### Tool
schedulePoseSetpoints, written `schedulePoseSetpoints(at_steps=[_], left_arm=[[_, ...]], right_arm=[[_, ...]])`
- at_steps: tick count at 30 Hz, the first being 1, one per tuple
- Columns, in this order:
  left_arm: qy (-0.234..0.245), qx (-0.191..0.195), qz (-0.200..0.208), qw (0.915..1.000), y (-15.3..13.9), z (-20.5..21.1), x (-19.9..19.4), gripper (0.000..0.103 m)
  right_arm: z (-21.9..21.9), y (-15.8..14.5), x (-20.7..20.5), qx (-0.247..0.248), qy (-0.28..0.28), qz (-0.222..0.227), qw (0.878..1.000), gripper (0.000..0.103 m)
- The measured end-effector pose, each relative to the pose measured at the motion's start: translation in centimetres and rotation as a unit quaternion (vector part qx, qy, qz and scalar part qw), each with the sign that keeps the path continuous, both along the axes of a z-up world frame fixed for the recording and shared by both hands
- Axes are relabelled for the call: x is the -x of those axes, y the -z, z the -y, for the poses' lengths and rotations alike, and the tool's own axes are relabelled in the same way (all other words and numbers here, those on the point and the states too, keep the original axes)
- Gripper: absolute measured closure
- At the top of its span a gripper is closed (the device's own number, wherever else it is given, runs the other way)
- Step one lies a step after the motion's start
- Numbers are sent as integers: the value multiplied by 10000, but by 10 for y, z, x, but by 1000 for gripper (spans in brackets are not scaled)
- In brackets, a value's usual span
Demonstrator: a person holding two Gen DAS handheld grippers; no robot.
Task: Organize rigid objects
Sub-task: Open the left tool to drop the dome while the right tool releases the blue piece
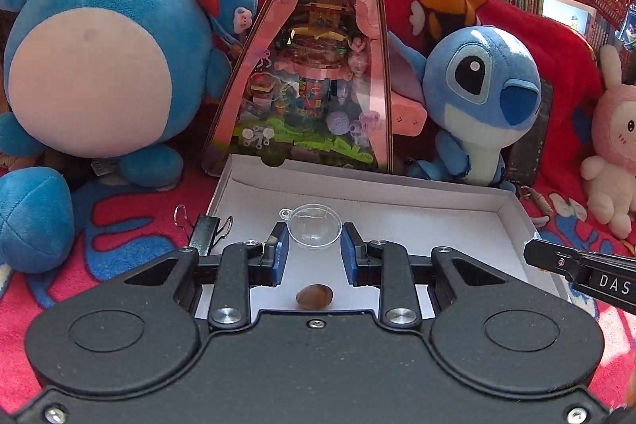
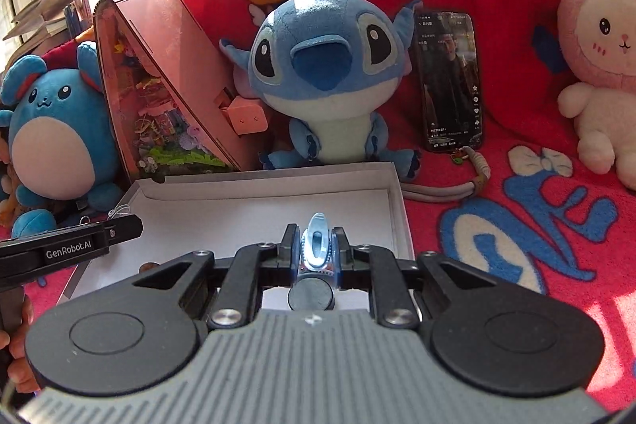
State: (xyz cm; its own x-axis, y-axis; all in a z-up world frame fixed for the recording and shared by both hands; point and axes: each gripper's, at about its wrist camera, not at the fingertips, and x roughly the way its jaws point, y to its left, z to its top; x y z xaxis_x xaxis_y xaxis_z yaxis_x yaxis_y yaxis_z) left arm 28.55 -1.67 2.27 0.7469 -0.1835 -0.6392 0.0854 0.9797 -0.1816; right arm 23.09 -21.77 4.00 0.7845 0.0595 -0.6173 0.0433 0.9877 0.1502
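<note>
A shallow white box (image 1: pixel 397 201) lies on the red blanket; it also shows in the right wrist view (image 2: pixel 246 193). My left gripper (image 1: pixel 314 249) is over the box, its blue pads touching both sides of a clear plastic half-dome (image 1: pixel 314 230). A small brown stone (image 1: pixel 314 296) lies on the box floor under it. My right gripper (image 2: pixel 316 249) is shut on a light blue clip-like toy (image 2: pixel 317 245) with a dark round base, held over the box's right part. Each gripper's side shows in the other view: the right one (image 1: pixel 580 267) and the left one (image 2: pixel 79 241).
A black binder clip (image 1: pixel 204 233) lies at the box's left edge. Behind the box stand a blue round plush (image 1: pixel 103 58), a pink triangular display case (image 1: pixel 314 66), a Stitch plush (image 2: pixel 318 74), a phone (image 2: pixel 451 82) and a pink bunny plush (image 2: pixel 596 66). Books line the back.
</note>
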Motion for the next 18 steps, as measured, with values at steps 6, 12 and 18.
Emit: schedulePoseSetpoints(at_steps=[6, 12, 18], left_arm=[[-24, -114, -79, 9999, 8, 3, -10, 76], [16, -215, -160, 9996, 15, 4, -14, 76], [33, -240, -255, 9994, 24, 4, -17, 76]], right_arm=[[0, 16, -16, -67, 36, -172, 9998, 82], [-6, 24, -28, 24, 23, -179, 9998, 82], [-7, 31, -38, 35, 106, -245, 9996, 82]])
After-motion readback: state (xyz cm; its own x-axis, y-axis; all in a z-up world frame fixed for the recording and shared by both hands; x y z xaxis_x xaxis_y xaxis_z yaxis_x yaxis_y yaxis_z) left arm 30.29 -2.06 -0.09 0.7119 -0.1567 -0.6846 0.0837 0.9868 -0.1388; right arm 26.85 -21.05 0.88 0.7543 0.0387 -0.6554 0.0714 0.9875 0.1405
